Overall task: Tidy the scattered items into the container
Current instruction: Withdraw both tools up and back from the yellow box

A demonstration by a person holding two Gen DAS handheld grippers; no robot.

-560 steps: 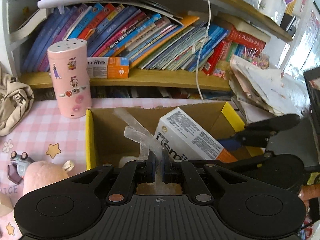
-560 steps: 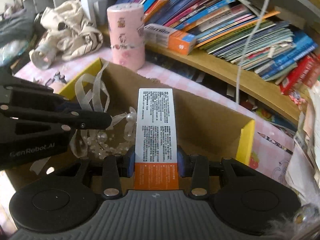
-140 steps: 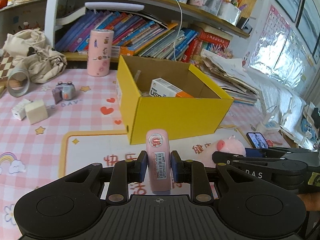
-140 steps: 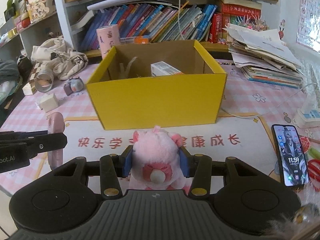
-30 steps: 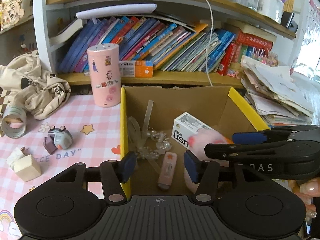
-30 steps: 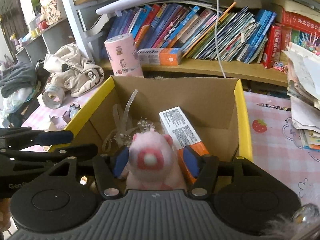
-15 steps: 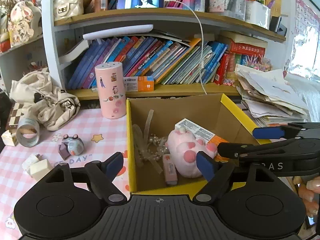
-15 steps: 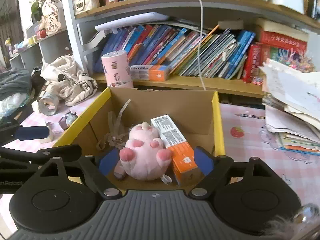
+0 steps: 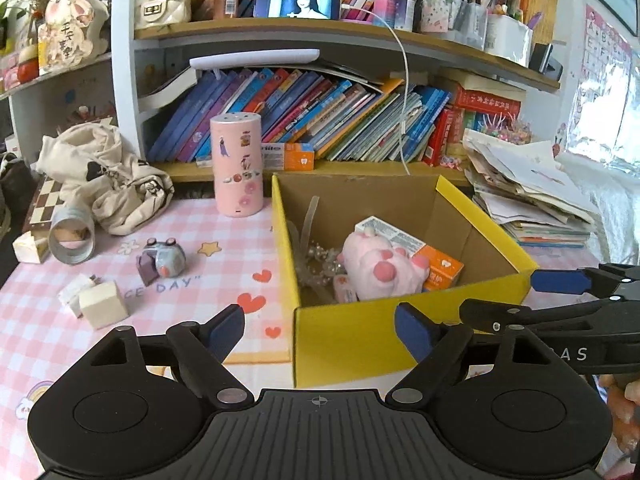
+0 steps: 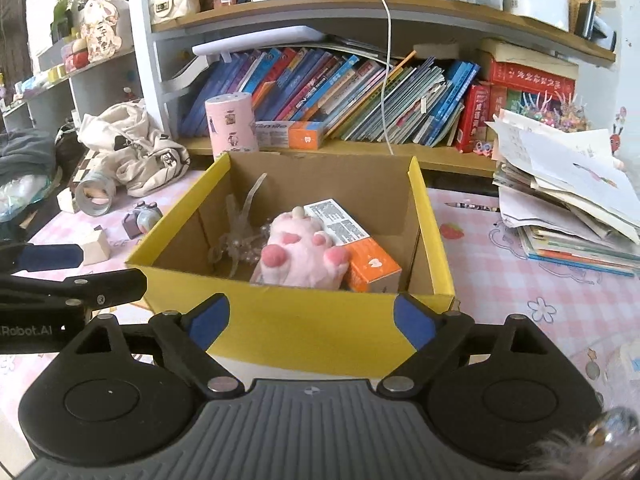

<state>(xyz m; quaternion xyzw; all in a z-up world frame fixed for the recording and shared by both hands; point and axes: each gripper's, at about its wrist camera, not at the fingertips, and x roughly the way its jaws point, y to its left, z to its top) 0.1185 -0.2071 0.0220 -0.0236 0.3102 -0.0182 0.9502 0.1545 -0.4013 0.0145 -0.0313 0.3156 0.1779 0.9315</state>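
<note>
Left gripper (image 9: 319,330): I see my jaws spread wide, nothing between them, in front of the box's near wall.
Right gripper (image 10: 310,322): my jaws are opening, empty.
Container: the yellow cardboard box (image 9: 360,332) stands on the pink checked tablecloth (image 9: 224,236).
Inside it: the pink plush pig (image 10: 302,254) lies paws-up against the white-and-orange carton (image 10: 352,246), beside a clear beaded ribbon ornament (image 10: 238,236).
Still outside: small grey toy camera (image 9: 162,260), cream cube (image 9: 103,304), tape roll (image 9: 72,234), left of the box.
</note>
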